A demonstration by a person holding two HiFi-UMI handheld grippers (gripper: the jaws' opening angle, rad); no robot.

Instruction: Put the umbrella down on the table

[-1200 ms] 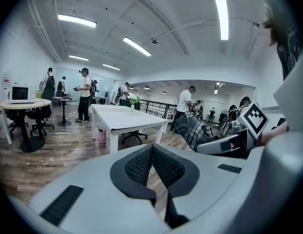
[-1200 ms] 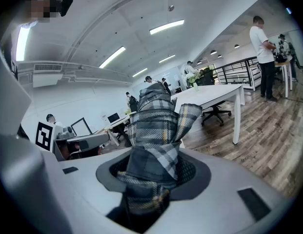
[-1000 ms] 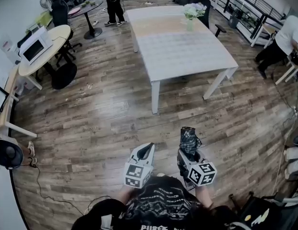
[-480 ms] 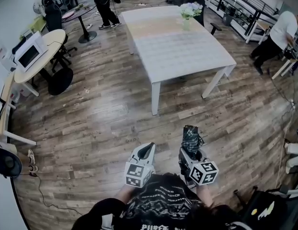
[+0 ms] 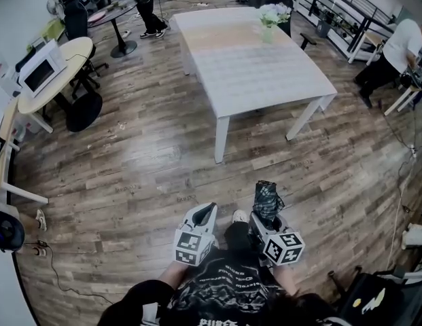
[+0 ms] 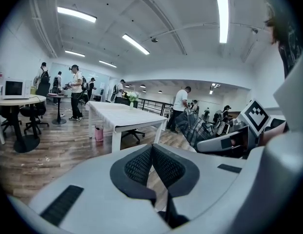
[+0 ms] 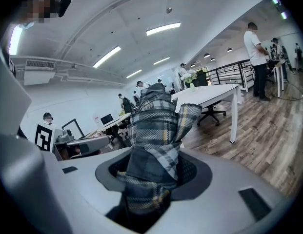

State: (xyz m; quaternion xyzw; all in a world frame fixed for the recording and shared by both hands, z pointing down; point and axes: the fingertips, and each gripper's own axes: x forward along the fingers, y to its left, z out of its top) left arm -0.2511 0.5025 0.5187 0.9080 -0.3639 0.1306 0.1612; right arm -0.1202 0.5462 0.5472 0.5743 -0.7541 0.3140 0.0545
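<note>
A folded plaid umbrella sticks forward out of my right gripper, whose jaws are shut on it. In the head view the umbrella points toward the white table, which stands a good way ahead across the wooden floor. My left gripper is held beside the right one, its jaws pressed together with nothing between them; the left gripper view shows its black pads meeting. The umbrella also shows at the right of that view.
A vase of flowers stands at the table's far end. A round table with a microwave and black chairs are at the left. People stand at the back and at the right. A railing runs along the far right.
The whole scene has shifted slightly as I step toward the table; both grippers keep their pose and the umbrella stays held. My shoe now shows between the grippers.
</note>
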